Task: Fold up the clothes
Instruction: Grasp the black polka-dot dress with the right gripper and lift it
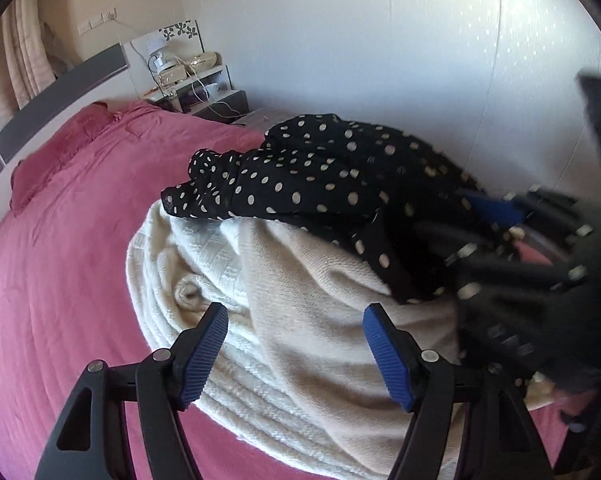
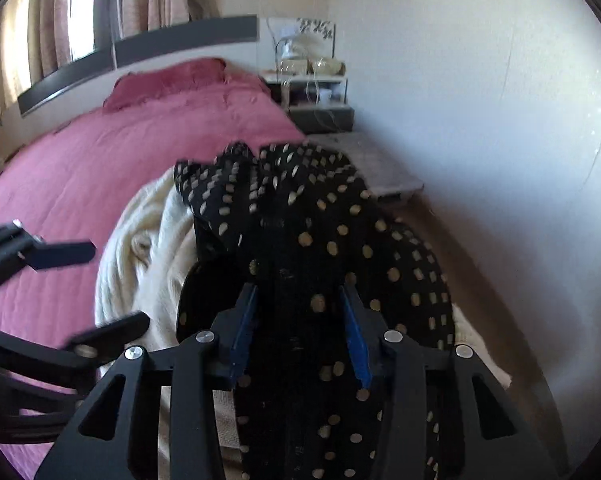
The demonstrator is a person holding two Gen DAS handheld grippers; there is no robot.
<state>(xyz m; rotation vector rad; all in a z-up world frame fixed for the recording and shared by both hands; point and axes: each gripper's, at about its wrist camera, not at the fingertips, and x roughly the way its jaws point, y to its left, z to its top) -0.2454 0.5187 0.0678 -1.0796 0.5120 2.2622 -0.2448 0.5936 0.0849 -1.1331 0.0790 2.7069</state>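
A black garment with cream polka dots (image 1: 320, 172) lies crumpled on top of a cream knitted sweater (image 1: 292, 288), both on the pink bed. My left gripper (image 1: 296, 332) hangs open just over the cream sweater, with nothing between its blue pads. It also shows at the left edge of the right wrist view, where the left gripper (image 2: 96, 292) hovers beside the pile. My right gripper (image 2: 300, 332) has its blue pads pressed on a bunched fold of the polka-dot garment (image 2: 320, 240). In the left wrist view the right gripper (image 1: 512, 232) is a blur at the right, buried in the dotted cloth.
The pink bedspread (image 1: 72, 240) stretches left of the pile, with a pillow (image 1: 56, 156) by the grey headboard (image 2: 180, 38). A cluttered nightstand (image 2: 316, 92) stands at the bed's far corner. A white wall (image 1: 420, 60) runs along the right, with a grey mat (image 2: 380, 164) on the floor.
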